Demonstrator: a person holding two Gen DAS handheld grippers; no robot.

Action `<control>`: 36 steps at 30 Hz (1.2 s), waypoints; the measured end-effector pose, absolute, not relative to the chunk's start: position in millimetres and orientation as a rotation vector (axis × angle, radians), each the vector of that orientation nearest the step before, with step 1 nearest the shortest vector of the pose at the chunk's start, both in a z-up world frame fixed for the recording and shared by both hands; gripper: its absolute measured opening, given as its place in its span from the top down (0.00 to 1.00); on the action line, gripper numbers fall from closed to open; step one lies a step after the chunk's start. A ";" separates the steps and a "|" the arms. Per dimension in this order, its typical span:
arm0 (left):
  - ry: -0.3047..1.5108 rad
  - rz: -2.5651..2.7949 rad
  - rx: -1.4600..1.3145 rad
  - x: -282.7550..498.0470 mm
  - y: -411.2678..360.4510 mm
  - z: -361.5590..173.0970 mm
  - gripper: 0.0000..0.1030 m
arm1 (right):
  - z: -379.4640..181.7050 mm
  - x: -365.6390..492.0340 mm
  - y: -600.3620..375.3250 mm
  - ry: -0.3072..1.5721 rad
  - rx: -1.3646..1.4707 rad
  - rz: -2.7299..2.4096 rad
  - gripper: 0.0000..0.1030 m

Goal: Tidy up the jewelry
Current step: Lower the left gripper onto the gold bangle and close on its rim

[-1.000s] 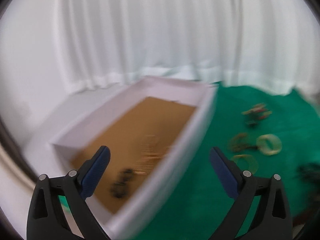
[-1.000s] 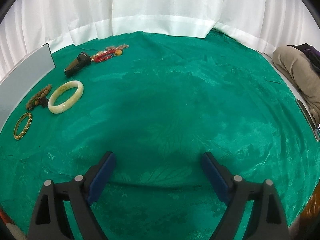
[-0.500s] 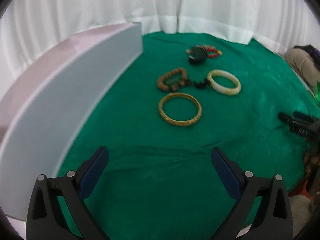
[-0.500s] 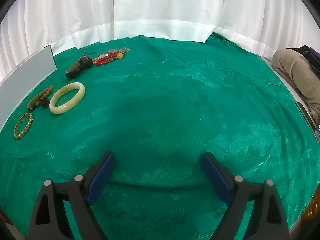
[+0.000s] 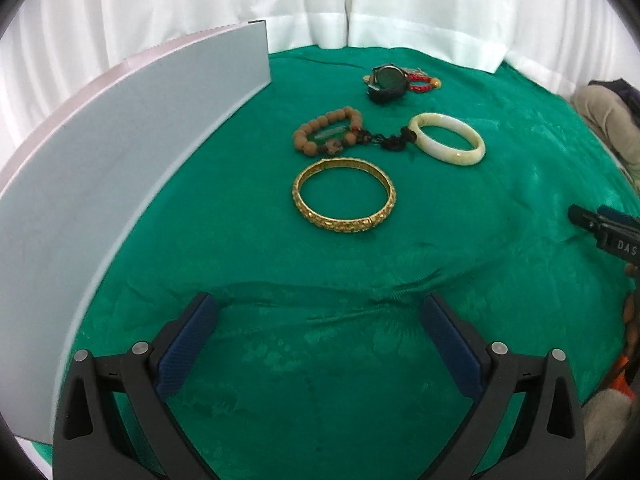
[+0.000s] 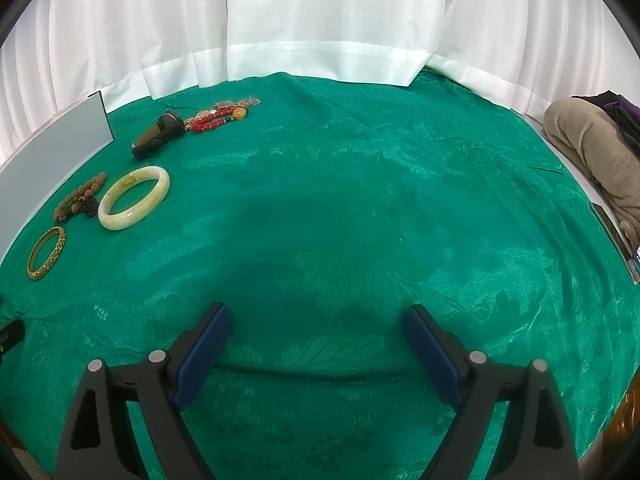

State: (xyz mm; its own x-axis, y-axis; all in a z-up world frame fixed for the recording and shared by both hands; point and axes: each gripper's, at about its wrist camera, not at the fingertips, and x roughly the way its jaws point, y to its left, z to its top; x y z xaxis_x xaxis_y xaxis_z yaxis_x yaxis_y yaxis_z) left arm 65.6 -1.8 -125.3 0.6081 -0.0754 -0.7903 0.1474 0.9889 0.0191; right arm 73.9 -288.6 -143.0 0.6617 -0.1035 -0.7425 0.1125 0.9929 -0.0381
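Note:
A gold bangle (image 5: 344,195) lies on the green cloth straight ahead of my left gripper (image 5: 320,308), which is open and empty. Behind the bangle lie a brown bead bracelet (image 5: 326,130) with a dark tassel, a pale jade bangle (image 5: 448,139), a dark watch (image 5: 387,83) and a red bead string (image 5: 420,82). The right wrist view shows the same gold bangle (image 6: 46,253), jade bangle (image 6: 134,197), watch (image 6: 158,139) and red beads (image 6: 216,118) at far left. My right gripper (image 6: 318,320) stands open over bare cloth, holding nothing.
A white box's outer wall (image 5: 120,152) runs along the left of the cloth. White curtains hang behind. A beige bundle (image 6: 592,148) rests at the right edge. The right gripper's black body (image 5: 608,232) shows at the left wrist view's right edge.
The left gripper swung from over the box interior down and right, and now faces the jewelry on the cloth from lower and closer. The right gripper stayed still.

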 end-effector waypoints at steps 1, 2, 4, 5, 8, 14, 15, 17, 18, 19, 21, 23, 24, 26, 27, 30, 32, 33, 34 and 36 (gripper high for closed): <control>0.911 -0.130 0.081 65.5 -1.6 -125.4 0.01 | -143.0 73.9 -288.5 0.839 0.012 -0.122 0.11; 0.919 -0.131 0.072 67.6 -1.1 -126.4 0.01 | -143.0 73.9 -288.4 0.839 0.012 -0.122 0.11; 0.926 -0.133 0.058 68.4 0.5 -127.0 0.00 | -143.0 73.9 -288.4 0.838 0.012 -0.122 0.11; 0.924 -0.135 0.056 67.5 0.9 -127.2 0.00 | -143.0 73.8 -288.3 0.838 0.012 -0.123 0.11; 0.915 -0.134 0.064 65.2 0.7 -128.0 0.00 | -143.1 73.7 -288.1 0.838 0.011 -0.122 0.11; 0.928 -0.127 0.059 65.1 1.6 -127.7 0.00 | -143.2 73.7 -288.1 0.837 0.011 -0.123 0.11; 0.931 -0.126 0.058 65.1 1.5 -127.6 0.00 | -143.2 73.7 -288.2 0.837 0.011 -0.123 0.11; 0.938 -0.125 0.057 65.8 1.5 -127.4 0.00 | -143.3 73.7 -288.2 0.837 0.012 -0.122 0.11; 0.942 -0.125 0.057 66.4 1.5 -127.3 0.00 | -143.3 73.7 -288.2 0.837 0.012 -0.122 0.11; 0.946 -0.124 0.056 66.9 1.4 -127.2 0.00 | -143.3 73.5 -288.1 0.837 0.012 -0.122 0.11; 0.952 -0.123 0.055 67.3 1.5 -127.2 0.00 | -143.3 73.6 -288.3 0.836 0.012 -0.122 0.11; 0.951 -0.124 0.056 68.2 1.5 -127.6 0.00 | -143.3 73.5 -288.4 0.836 0.012 -0.122 0.11; 0.951 -0.124 0.056 68.1 1.7 -127.7 0.00 | -143.3 73.6 -288.4 0.836 0.012 -0.122 0.11; 0.953 -0.124 0.056 68.4 1.6 -127.6 0.00 | -143.4 73.5 -288.4 0.836 0.012 -0.122 0.11; 0.955 -0.124 0.056 68.7 1.6 -127.6 0.00 | -143.4 73.5 -288.4 0.836 0.012 -0.121 0.11; 0.968 -0.129 0.057 70.4 1.8 -126.5 0.00 | -143.4 73.5 -288.3 0.836 0.012 -0.122 0.11; 0.984 -0.133 0.058 72.6 1.9 -123.9 0.01 | -143.4 73.5 -288.3 0.836 0.012 -0.121 0.11; 0.989 -0.138 0.062 74.9 1.2 -120.7 0.01 | -143.4 73.5 -288.2 0.836 0.012 -0.122 0.11; 0.986 -0.151 0.064 77.7 0.0 -115.4 0.01 | -143.4 73.4 -288.1 0.836 0.012 -0.122 0.11; 0.985 -0.183 0.055 86.1 -1.8 -106.0 0.01 | -143.3 73.5 -288.2 0.836 0.012 -0.122 0.11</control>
